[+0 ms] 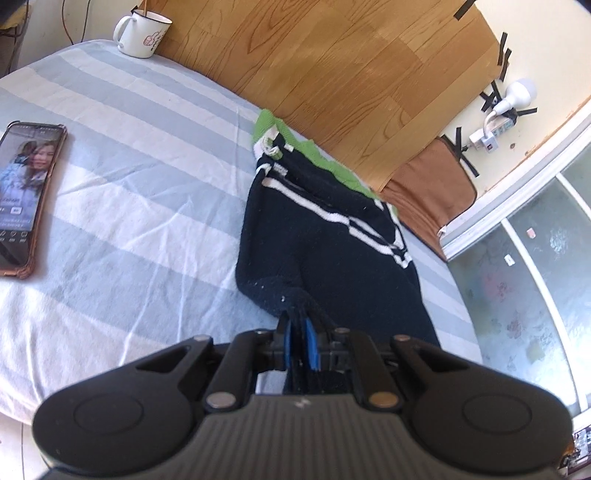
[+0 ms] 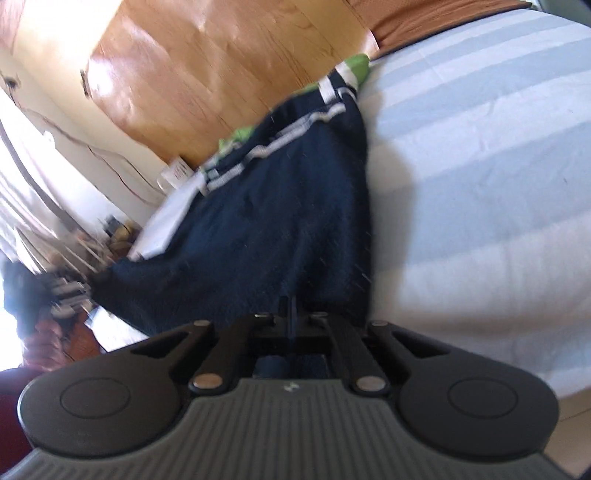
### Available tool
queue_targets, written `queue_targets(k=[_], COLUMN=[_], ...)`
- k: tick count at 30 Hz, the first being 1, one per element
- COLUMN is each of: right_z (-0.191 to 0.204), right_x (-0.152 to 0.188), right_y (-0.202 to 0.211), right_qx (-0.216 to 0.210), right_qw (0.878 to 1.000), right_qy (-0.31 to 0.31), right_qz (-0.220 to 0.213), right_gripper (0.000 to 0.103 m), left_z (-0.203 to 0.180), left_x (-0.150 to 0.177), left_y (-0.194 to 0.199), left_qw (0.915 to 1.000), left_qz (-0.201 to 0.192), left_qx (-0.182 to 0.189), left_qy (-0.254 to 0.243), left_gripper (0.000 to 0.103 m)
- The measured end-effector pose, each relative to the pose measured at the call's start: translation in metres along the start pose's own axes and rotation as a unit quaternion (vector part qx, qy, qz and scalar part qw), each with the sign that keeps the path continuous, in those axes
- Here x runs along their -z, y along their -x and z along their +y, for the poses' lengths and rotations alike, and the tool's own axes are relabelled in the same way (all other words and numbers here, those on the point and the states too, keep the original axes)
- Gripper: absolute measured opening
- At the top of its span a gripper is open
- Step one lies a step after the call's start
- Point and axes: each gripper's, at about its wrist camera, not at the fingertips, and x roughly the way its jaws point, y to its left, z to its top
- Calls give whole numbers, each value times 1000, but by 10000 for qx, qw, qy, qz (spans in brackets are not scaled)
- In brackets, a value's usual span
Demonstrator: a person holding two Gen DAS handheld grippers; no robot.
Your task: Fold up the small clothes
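A small navy garment [image 1: 325, 251] with white stripes and a green lining lies on the striped sheet [image 1: 129, 147], its striped end toward the wooden board. My left gripper [image 1: 299, 325] is shut on the garment's near hem, with the dark cloth pinched between the blue pads. In the right wrist view the same navy garment [image 2: 288, 221] stretches away from my right gripper [image 2: 293, 306], which is shut on another part of the near hem. The right wrist picture is blurred. At its left edge the other gripper [image 2: 66, 288] shows, at the garment's far corner.
A phone [image 1: 26, 199] with a lit screen lies on the sheet at the left. A white mug [image 1: 142, 33] stands at the back by the wooden board [image 1: 332, 74]. A brown cushion [image 1: 432, 188] and a plug strip with a bulb [image 1: 506, 114] sit at the right.
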Motion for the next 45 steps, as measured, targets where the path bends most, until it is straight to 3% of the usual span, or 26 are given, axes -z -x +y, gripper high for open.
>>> queue_targets(k=[3, 6, 9, 13, 16, 19, 23, 27, 31, 32, 33, 35, 37, 39, 43, 45], right_z=[-2, -11, -16, -13, -10, -16, -14, -17, -39, -47, -53, -60, -64, -65, -56, -40], right_x=[-15, -15, -6, 3, 7, -2, -39, -98, -159, -171, -180, -185, -174, -160, -139, -136], right_y=[10, 15, 13, 7, 4, 6, 6, -22, -76, -93, -108, -118, -103, -83, -72, -77], right_qx=[210, 794, 875, 612, 480, 105, -385, -419, 83, 304, 620, 1110, 738, 737, 660, 776], right_qw=[9995, 9968, 9960, 9978, 9985, 9991, 9965, 9925, 9862, 9849, 9861, 9842, 9873, 9871, 9900, 9917], right_qy=[14, 9, -4, 34, 28, -393, -642, -861, -1241, -1313, -1207, -1158, -1077, -870, -535, -33], right_qz=[-223, -63, 181, 267, 246, 95, -362, -766, -1090, -1085, -960, -755, -906, -1122, -1122, -1026], right_gripper=[4, 9, 18, 18, 11, 10, 10, 10, 12, 17, 27, 34, 36, 49, 50, 50], left_z=[-2, -1, 2, 4, 4, 5, 0, -7, -8, -7, -6, 4, 16, 24, 28, 18], left_x=[-6, -10, -9, -8, -6, -7, -20, -54, -110, -123, -136, -147, -137, -120, -93, -89], left_y=[-2, -5, -8, -7, -4, -4, -8, -26, -66, -82, -99, -126, -133, -128, -121, -123], left_qw=[10000, 10000, 10000, 10000, 10000, 10000, 9998, 9991, 9984, 9981, 9972, 9908, 9930, 9926, 9937, 9944], left_qz=[-19, 14, 36, 29, -18, -13, -93, -294, -465, -510, -504, -342, -126, -139, -174, -214], left_qx=[-19, -6, -7, 9, 28, 37, 157, 287, 21, -177, -497, -1227, -1056, -1126, -1033, -1031], left_qy=[-54, -70, -42, 5, -2, 27, -9, 113, 306, 299, 258, 450, 522, 442, 390, 123], left_gripper=[8, 8, 8, 8, 8, 8, 8, 9, 13, 14, 24, 28, 33, 39, 46, 47])
